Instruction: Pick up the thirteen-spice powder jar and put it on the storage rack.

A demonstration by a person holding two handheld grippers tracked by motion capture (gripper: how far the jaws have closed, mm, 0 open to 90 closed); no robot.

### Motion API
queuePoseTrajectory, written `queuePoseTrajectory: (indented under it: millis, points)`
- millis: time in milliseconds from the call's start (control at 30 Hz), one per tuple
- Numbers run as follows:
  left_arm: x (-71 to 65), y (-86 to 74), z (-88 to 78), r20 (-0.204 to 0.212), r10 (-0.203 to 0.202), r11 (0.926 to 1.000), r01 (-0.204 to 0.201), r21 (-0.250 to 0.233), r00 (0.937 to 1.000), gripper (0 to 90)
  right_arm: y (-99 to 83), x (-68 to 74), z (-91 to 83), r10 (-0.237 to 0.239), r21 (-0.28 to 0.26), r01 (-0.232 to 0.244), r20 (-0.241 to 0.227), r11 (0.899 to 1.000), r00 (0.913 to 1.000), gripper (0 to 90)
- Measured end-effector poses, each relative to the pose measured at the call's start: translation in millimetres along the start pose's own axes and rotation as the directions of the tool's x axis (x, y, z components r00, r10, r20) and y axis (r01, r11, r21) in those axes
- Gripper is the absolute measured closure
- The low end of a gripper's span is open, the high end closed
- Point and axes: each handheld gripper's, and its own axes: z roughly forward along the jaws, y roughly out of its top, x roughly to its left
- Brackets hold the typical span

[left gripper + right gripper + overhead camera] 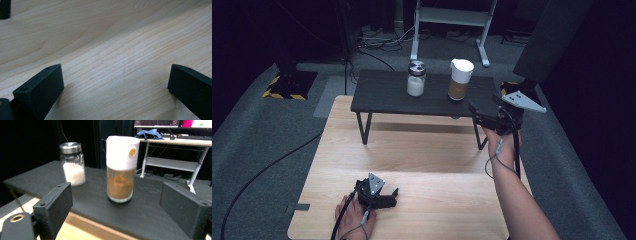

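At right of centre the right gripper (482,120), jaws spread and empty, is levelled at the brown-filled jar (460,79) on the dark shelf (382,95), seemingly lining up a grasp, while the left gripper (384,196) idles unclenched at lower left.

My right claw (479,116) hangs at the near right corner of the small raised shelf (387,97), jaws wide apart. Ahead of it, between the jaws, stands the capped jar (121,168); left of that and a little farther back, the shaker (72,163) — both on the shelf. My left claw (388,196) rests low on the table (412,150), well behind, jaws spread.
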Motion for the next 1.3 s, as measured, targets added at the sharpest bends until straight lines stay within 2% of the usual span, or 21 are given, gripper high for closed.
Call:
queuePoseTrajectory:
  millis: [300, 533, 700, 900, 1000, 1133, 1200, 1233, 1300]
  points:
    - [0.0, -0.1, 0.0, 0.0, 0.0, 1.0, 0.0, 0.0, 1.0, 0.2, -37.1, -3.7, -32.3, -0.027, 0.017, 0.027, -0.023, 0.999, 0.9994, 8.8]
    - [-0.1, -0.2, 0.0, 0.0, -0.001, 1.0, 0.001, -0.001, 1.0, 0.3, -82.7, -4.2, -45.4, -0.02, 0.035, 0.022, -0.049, 0.999, 0.9986, 8.4]
    - [-0.1, -0.2, 0.0, 0.0, 0.0, 1.0, 0.0, -0.001, 1.0, 0.3, -114.0, -0.6, -52.1, -0.057, 0.05, 0.06, -0.065, 0.997, 0.9963, 8.0]
    - [-0.2, -0.3, 0.0, 0.0, -0.001, 1.0, 0.001, -0.001, 1.0, 0.2, -158.8, -1.2, -55.3, -0.032, 0.101, 0.043, -0.109, 0.994, 0.9935, 7.1]
    - [-0.2, -0.3, 0.0, 0.0, -0.001, 1.0, 0.001, -0.001, 1.0, 0.3, -184.3, 0.8, -53.8, -0.033, 0.159, 0.051, -0.115, 0.986, 0.9928, 7.1]
    - [-0.2, -0.2, 0.0, 0.0, -0.001, 1.0, 0.001, -0.001, 1.0, 0.3, -219.2, -2.2, -55.8, 0.012, 0.188, 0.009, -0.112, 0.982, 0.9937, 7.0]
    - [-0.1, -0.2, 0.0, 0.0, -0.001, 1.0, 0.001, -0.001, 1.0, 0.3, -222.8, -6.0, -51.8, 0.032, 0.241, -0.002, -0.119, 0.97, 0.9924, 5.6]
    - [-0.1, -0.2, 0.0, 0.0, -0.001, 1.0, 0.001, -0.001, 1.0, 0.3, -222.1, -5.2, -50.4, 0.023, 0.267, 0.007, -0.112, 0.964, 0.9935, 5.6]
    - [-0.1, -0.1, 0.0, 0.0, 0.0, 1.0, 0.0, -0.001, 1.0, 0.2, -225.3, -4.2, -50.5, 0.016, 0.277, 0.012, -0.1, 0.961, 0.9949, 5.4]
